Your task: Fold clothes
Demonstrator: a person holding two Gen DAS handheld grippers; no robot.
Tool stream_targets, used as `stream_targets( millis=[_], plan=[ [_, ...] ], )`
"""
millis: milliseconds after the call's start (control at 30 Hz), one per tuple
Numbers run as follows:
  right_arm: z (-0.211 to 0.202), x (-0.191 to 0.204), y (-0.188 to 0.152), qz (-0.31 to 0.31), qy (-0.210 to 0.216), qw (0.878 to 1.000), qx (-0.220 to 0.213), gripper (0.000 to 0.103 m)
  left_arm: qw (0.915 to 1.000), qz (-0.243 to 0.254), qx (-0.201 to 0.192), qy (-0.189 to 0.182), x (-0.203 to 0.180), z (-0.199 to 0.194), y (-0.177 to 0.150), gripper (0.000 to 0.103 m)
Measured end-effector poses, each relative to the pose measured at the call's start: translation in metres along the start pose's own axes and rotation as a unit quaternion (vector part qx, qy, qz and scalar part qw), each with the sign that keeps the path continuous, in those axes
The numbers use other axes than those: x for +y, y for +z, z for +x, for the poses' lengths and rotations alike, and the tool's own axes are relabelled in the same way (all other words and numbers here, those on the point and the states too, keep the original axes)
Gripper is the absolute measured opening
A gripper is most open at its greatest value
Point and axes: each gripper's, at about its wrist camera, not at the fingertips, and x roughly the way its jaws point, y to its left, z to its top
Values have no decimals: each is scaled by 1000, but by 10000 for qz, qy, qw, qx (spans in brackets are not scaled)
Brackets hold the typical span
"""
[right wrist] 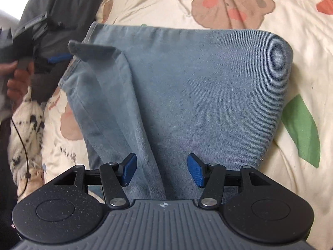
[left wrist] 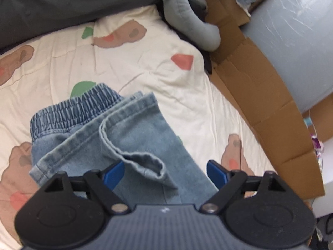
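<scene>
**A:** Where the left wrist camera looks down, what lies under it?

**B:** A pair of light blue denim jeans lies folded on a cream quilt printed with brown bears and red and green shapes, which covers a bed. The gathered elastic waistband sits at the far end, and the stitched leg hems are laid over it. One hem corner curls up into a small loop near the camera.

**A:** And the left gripper?

**B:** Its blue fingers are spread wide apart above the denim, holding nothing.

**A:** What surrounds the bed on that side?

**B:** A flattened brown cardboard sheet runs along the right edge of the quilt. A grey stuffed fabric tube rests at the top, beside a dark grey cushion. A pale grey plastic-wrapped cylinder stands behind the cardboard.

**A:** What does the right wrist camera show?

**B:** The same jeans fill the view, with a smooth rounded fold at the far edge. The right gripper hovers over them, its blue fingers parted and gripping nothing. At the far left, the left gripper appears beside the lifted hem corner, held in a bare hand.
</scene>
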Motion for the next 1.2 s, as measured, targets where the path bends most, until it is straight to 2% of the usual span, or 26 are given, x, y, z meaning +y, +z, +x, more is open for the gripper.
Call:
stream_targets(
  millis=[167,200,233,300,333,400,467,600,733,1200],
  plan=[
    [0,2,-2,-133,31,9999,-3,60,9997,-250,47,17,6,12,-3,71],
    [1,2,-2,-137,52,9999,3,60,9996,-264,64,34,8,12,-4,62],
    [1,3,-3,-141,68,9999,10,59,9996,-276,75,50,10,12,-4,48],
    [2,4,-5,-170,78,9998,27,54,9995,-297,80,57,14,9,-5,31],
    [3,5,-5,-193,88,9998,41,49,9995,-286,76,60,17,6,-4,24],
    [4,6,-6,-245,105,9996,79,43,9997,-215,-9,92,20,-2,-2,19],
    [4,8,-6,-312,98,9994,118,34,9998,-137,-162,18,24,-14,0,17],
    [4,10,-9,-368,113,9991,196,27,9997,21,-237,-52,32,-34,6,15],
    [3,12,-14,-382,176,9988,232,27,9995,199,-243,-13,43,-46,11,13],
    [2,15,-31,-574,167,9974,403,26,9995,130,-95,269,94,-57,2,10]
  ],
)
